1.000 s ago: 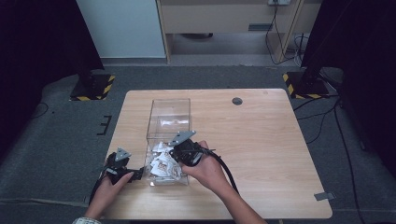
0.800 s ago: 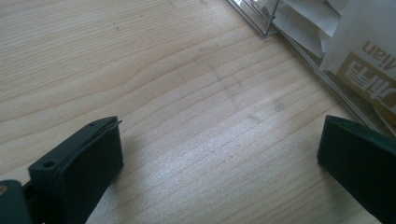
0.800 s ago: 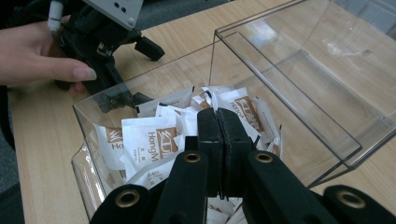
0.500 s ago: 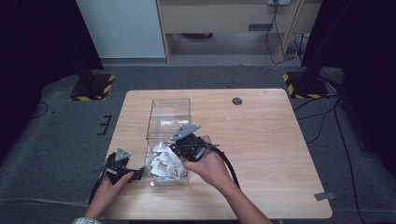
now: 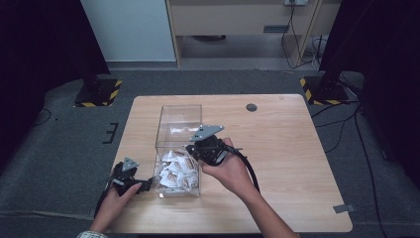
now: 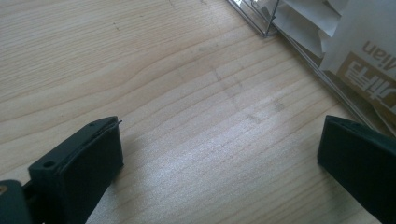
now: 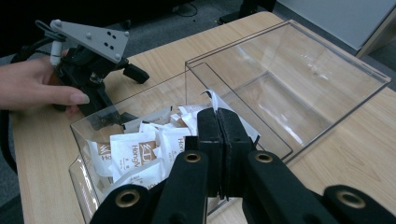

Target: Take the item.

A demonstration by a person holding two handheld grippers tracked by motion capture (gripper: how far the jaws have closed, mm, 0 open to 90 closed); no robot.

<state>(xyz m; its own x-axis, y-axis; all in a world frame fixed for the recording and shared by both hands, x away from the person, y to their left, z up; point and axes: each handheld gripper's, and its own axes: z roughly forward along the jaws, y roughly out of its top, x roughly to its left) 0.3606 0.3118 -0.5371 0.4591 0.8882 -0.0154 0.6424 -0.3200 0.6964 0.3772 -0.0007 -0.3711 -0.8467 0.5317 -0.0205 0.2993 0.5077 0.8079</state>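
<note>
Sachet (image 7: 213, 101) pinched in right hand-held gripper (image 7: 217, 122) above clear box (image 7: 299, 60); left hand-held gripper (image 6: 219, 154) wide, empty.

We count one clear box (image 5: 179, 130) with two compartments, a heap of sachets (image 5: 174, 172) too jumbled to number, and two tools: left (image 5: 143, 185), right (image 7: 218, 122).

Desk (image 5: 297, 158) was light wood grain. Box (image 5: 179, 116) was clear acrylic. Packets (image 7: 135, 151) were white with tan-brown print. Both claws (image 7: 218, 121) were black, plates (image 5: 206, 132) grey. Floor (image 5: 59, 144) was dark grey.
</note>
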